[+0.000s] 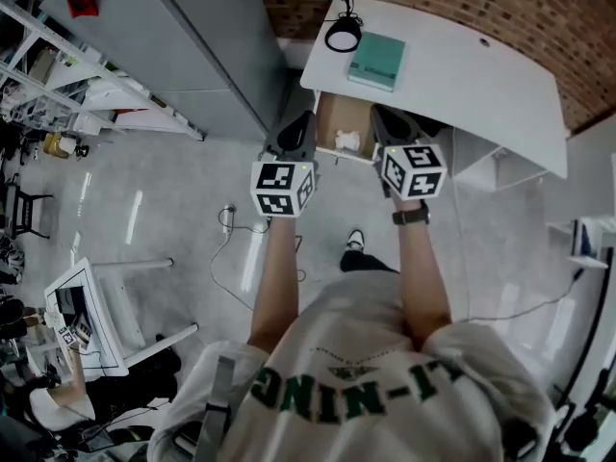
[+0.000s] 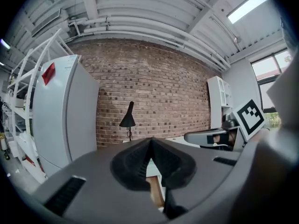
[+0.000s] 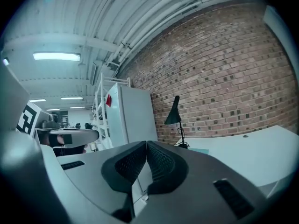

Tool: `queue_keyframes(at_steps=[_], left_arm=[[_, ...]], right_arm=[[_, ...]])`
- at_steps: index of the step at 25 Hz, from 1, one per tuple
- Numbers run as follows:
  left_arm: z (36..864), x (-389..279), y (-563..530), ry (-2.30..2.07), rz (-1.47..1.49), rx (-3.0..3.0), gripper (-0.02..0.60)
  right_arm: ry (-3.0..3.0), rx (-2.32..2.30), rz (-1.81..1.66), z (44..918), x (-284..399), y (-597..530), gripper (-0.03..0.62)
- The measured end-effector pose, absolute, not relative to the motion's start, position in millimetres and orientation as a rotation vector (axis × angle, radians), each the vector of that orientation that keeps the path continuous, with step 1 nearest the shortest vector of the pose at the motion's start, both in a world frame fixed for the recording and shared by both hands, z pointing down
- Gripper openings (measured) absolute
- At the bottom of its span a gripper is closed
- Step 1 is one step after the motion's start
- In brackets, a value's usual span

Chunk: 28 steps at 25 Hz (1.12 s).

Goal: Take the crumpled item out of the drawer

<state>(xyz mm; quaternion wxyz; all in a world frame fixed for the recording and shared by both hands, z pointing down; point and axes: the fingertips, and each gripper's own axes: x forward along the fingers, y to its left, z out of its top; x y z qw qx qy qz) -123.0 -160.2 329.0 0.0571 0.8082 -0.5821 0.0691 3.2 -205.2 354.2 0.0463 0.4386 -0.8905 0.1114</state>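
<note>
The drawer (image 1: 337, 114) under the white desk (image 1: 462, 75) stands pulled out, its brown inside showing. A crumpled white item (image 1: 348, 141) lies at the drawer's near edge. My left gripper (image 1: 306, 119) is held just left of the drawer and my right gripper (image 1: 379, 112) just right of it, both above the crumpled item's level and apart from it. In the left gripper view the left gripper (image 2: 150, 141) has its pads together with nothing between them, and a strip of the drawer's wood (image 2: 156, 190) shows below. The right gripper (image 3: 146, 144) is likewise shut and empty.
A black lamp (image 1: 342, 29) and a teal book (image 1: 376, 61) sit on the desk top. A tall grey cabinet (image 1: 183, 46) stands left of the desk, with shelving (image 1: 58, 75) beyond it. A cable (image 1: 236, 248) lies on the floor.
</note>
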Motion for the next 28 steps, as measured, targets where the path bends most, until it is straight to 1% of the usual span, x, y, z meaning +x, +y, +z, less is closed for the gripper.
queue_keyframes(at_steps=[7, 12, 17, 21, 28], left_arm=[[363.5, -109.0, -224.0, -1.714, 0.29, 2.424, -0.001], [397.6, -96.5, -247.2, -1.637, 0.336, 2.398, 0.0], [428.1, -87.2, -261.9, -1.559, 0.378, 2.396, 0.0], [452.7, -83.0, -274.7, -1.491, 0.352, 2.406, -0.001], [510.9, -93.8, -288.0, -1.413, 0.357, 2.348, -0.001]], right_arm=[[-2.697, 1.314, 0.399, 387.0, 16.3, -265.4, 0.005], [-2.655, 1.29, 0.454, 420.5, 24.7, -281.1, 0.005], [-2.593, 1.272, 0.486, 455.4, 28.9, -285.3, 0.005], [-2.538, 1.252, 0.536, 485.5, 25.9, -289.0, 0.005], [-2.37, 1.193, 0.655, 569.1, 9.2, -276.5, 0.005]])
